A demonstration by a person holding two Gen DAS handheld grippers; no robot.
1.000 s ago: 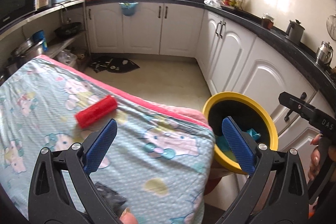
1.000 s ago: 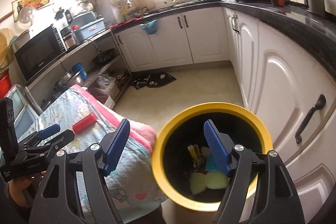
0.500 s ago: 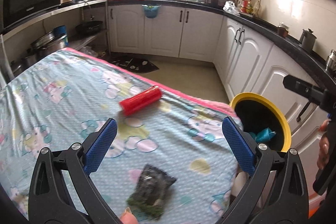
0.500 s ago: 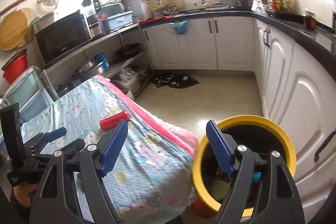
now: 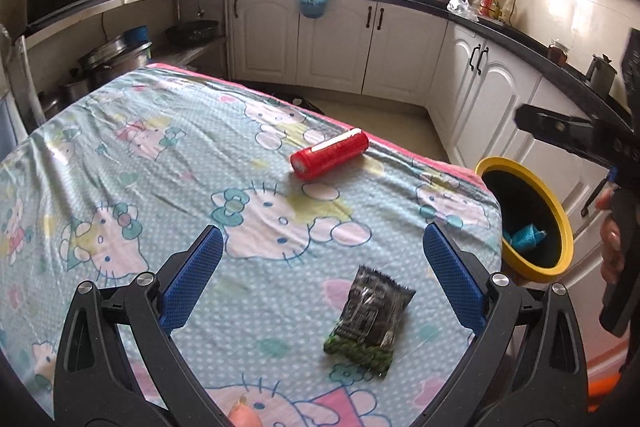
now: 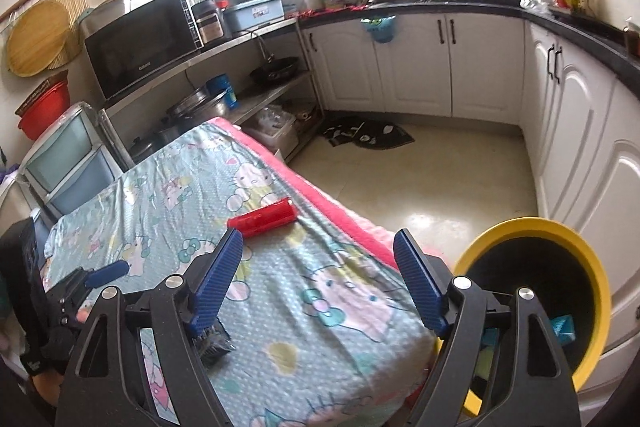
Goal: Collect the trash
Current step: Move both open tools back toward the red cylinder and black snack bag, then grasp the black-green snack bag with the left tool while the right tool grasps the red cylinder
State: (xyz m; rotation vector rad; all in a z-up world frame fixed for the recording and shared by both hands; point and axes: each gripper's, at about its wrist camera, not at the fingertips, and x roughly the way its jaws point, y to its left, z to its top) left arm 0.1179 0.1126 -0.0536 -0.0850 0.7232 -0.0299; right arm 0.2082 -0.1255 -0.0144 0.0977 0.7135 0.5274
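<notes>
A red can (image 5: 329, 154) lies on its side on the cartoon-print tablecloth (image 5: 160, 167), far side; it also shows in the right wrist view (image 6: 264, 219). A dark crinkled snack wrapper (image 5: 369, 319) lies near the front, partly hidden behind a finger in the right wrist view (image 6: 214, 343). A yellow-rimmed black bin (image 5: 530, 219) stands right of the table with trash inside (image 6: 560, 323). My left gripper (image 5: 324, 279) is open and empty above the wrapper. My right gripper (image 6: 320, 291) is open and empty over the table's right edge.
White cabinets (image 6: 576, 131) with a black counter line the right and back walls. A steel shelf with a microwave (image 6: 140, 43) and pots stands at the left. A dark mat (image 6: 368, 135) lies on the floor.
Both grippers have pulled back and swung left from the bin toward the table. The wrapper has come into the left wrist view. Nothing was picked up.
</notes>
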